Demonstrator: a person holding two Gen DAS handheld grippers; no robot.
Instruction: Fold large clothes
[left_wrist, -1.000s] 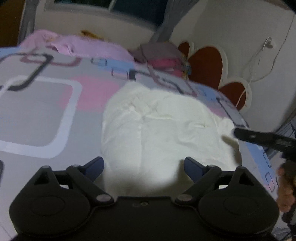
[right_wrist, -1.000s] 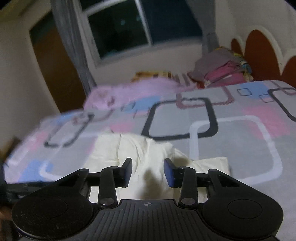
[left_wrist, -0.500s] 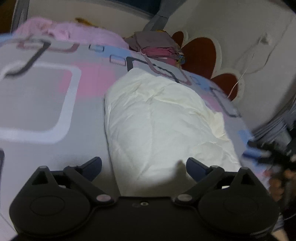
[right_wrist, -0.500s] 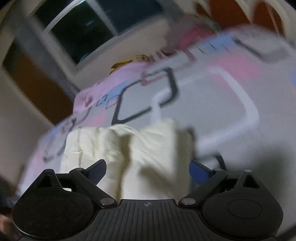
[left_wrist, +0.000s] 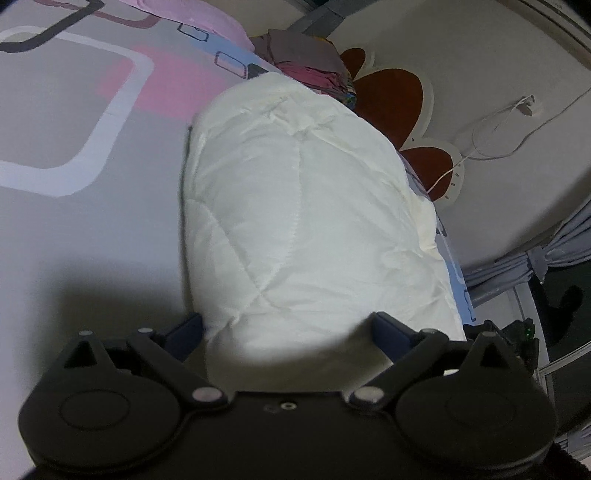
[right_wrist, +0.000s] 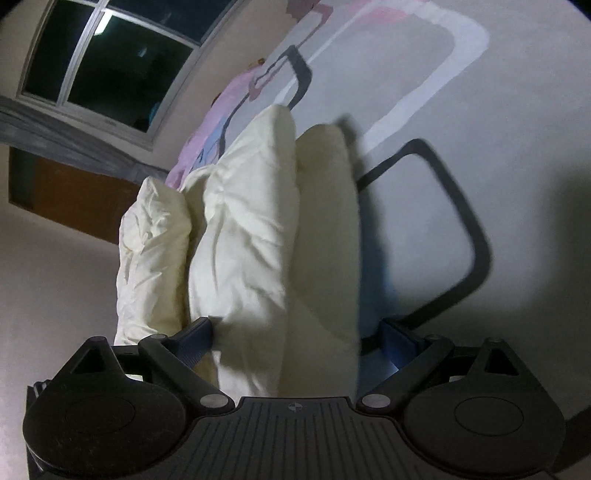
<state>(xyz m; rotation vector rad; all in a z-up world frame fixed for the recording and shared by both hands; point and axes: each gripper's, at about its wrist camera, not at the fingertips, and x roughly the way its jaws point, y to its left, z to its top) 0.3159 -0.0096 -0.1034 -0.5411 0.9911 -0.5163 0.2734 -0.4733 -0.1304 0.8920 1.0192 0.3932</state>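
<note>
A cream quilted padded garment (left_wrist: 303, 206) lies folded in a thick bundle on the patterned bed sheet (left_wrist: 66, 122). My left gripper (left_wrist: 288, 326) is open, its blue-tipped fingers wide apart at the bundle's near end. In the right wrist view the same garment (right_wrist: 251, 236) shows as several stacked puffy layers seen edge-on. My right gripper (right_wrist: 301, 334) is open, its fingers straddling the near end of the layers without pinching them.
A pile of folded clothes (left_wrist: 310, 59) sits by the red and white headboard (left_wrist: 391, 96). A pink blanket (left_wrist: 192, 14) lies at the far side of the bed. A window (right_wrist: 107, 62) and a brown door (right_wrist: 74, 199) are beyond the bed.
My right gripper opened from nearly shut to wide and rolled onto its side close to the garment's edge. My left gripper stayed open and moved closer over the bundle.
</note>
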